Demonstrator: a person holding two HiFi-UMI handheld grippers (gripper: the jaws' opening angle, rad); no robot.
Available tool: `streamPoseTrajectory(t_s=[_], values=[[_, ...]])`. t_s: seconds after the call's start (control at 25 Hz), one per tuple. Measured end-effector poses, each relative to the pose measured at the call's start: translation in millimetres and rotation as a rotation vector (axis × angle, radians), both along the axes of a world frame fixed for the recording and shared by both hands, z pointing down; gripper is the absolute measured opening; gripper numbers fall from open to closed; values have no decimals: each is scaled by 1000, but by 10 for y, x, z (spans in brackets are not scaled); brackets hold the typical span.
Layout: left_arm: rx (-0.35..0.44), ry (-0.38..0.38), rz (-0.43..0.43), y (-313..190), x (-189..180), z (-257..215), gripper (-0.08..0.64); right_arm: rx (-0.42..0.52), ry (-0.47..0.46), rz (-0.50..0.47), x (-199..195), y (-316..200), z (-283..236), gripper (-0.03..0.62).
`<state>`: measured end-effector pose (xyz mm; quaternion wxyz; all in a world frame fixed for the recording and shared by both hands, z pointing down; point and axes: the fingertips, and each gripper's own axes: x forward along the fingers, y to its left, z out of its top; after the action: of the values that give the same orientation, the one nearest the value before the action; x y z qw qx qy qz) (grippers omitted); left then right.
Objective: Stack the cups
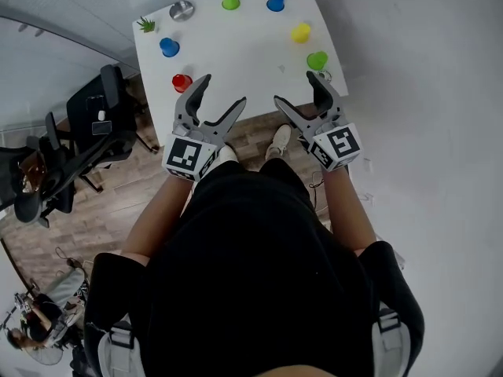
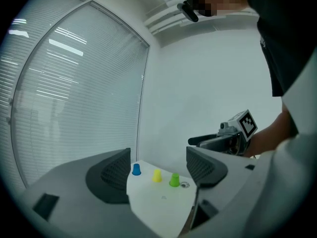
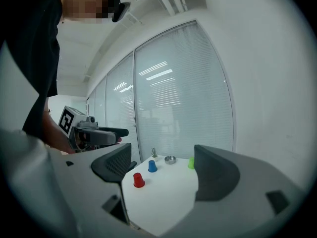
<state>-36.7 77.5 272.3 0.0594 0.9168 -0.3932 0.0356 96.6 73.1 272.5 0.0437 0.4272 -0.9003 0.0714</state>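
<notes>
Both grippers are empty. The left gripper (image 1: 224,90) and right gripper (image 1: 295,87) hang over the near edge of the table (image 1: 244,49). Jaws are wide apart, and neither gripper view shows anything between them. I judge the task not begun: six cups, each standing single and well apart, no stack anywhere. The red cup (image 1: 181,82) is just beyond the left gripper, and the near green cup (image 1: 317,60) is just beyond the right. Further out are the left blue cup (image 1: 169,47) and the yellow cup (image 1: 301,32). At the far edge are the far green cup (image 1: 230,0) and far blue cup (image 1: 275,2), with a bowl (image 1: 181,10) and plant (image 1: 146,25) at the far left. All the stacking is left to do. Only the head view shows all six cups. The left gripper view looks across to the right side and catches the far blue, yellow and near green cups plus the right gripper, but no red. The right gripper view shows the red and left blue cups, bowl, plant and left gripper. The far green cup is half behind its jaw there, and the yellow is absent.
</notes>
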Motion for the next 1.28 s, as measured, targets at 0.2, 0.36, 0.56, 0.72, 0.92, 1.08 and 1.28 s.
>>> streamPoseTrajectory(t_s=[0.2, 0.36, 0.56, 0.72, 0.92, 1.08, 1.28], values=[[16, -15, -78, -384, 175, -16, 345, 27, 14, -77, 202, -460, 19, 385], [14, -19, -117, -599, 463, 51, 345, 32, 35, -149, 418, -739, 133, 380], [0, -23, -163, -858, 783, 181, 344, 39, 43, -211, 660, -1034, 346, 363], [1, -40, -185, -931, 1034, 334, 344, 31, 47, -240, 829, -1129, 594, 347], [-8, -45, -186, -1025, 1271, 602, 325, 0, 73, -241, 980, -1171, 1030, 334], [-56, -29, -162, -1033, 1459, 857, 324, -42, 98, -159, 1236, -1202, 1361, 336], [-87, -56, -113, -1137, 1564, 1193, 321, -87, 110, -41, 1441, -1332, 1778, 337]])
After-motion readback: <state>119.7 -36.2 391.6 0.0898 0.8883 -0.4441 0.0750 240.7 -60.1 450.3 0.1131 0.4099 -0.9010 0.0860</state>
